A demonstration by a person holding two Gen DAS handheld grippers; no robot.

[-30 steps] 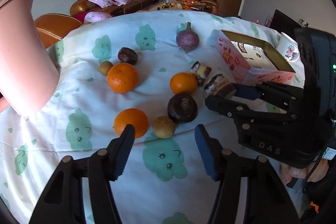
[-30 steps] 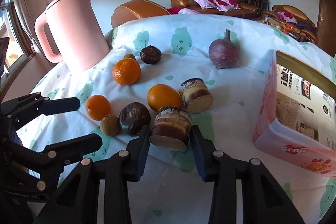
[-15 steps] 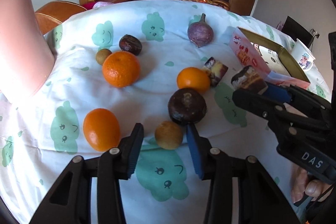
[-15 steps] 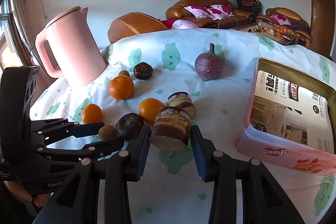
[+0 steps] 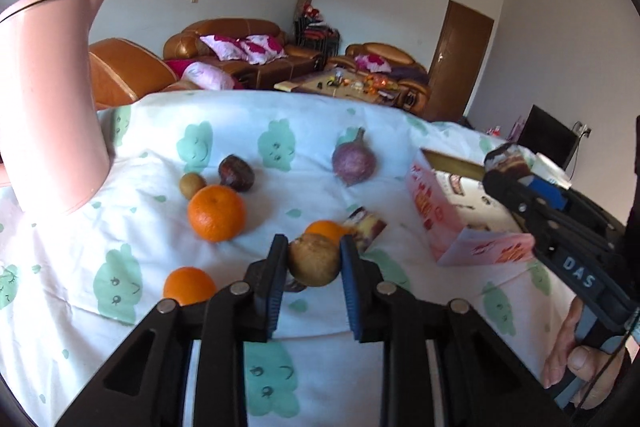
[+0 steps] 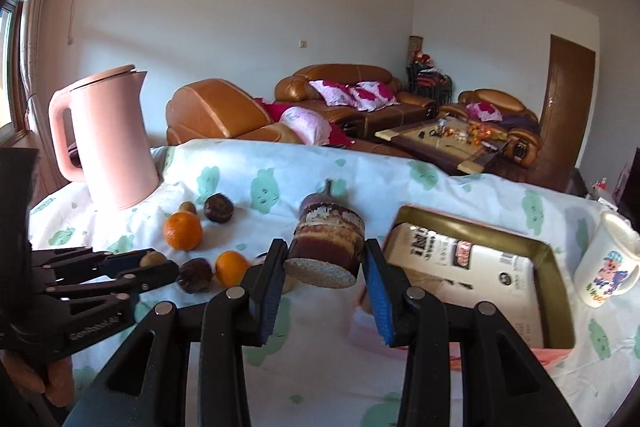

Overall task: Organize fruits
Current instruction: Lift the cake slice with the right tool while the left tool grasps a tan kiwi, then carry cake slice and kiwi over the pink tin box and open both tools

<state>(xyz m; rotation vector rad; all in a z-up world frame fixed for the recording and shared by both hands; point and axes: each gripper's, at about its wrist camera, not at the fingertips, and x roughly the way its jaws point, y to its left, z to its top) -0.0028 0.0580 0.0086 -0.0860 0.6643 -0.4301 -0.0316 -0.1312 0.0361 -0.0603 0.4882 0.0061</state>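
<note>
A moment ago the small round tan-brown fruit (image 5: 314,259) sat on the cloth; now the left gripper (image 5: 313,281) has closed on it and lifted it clear of the surface (image 5: 120,251). The right gripper (image 6: 325,291) keeps its pads pressed on the short brown-and-cream sugarcane stub (image 6: 328,247), now carried up beside the open pink cardboard box (image 6: 472,275). Both pieces look bound for that box, I'd guess. Three oranges (image 5: 216,213) and other dark fruits wait on the cloth.
</note>
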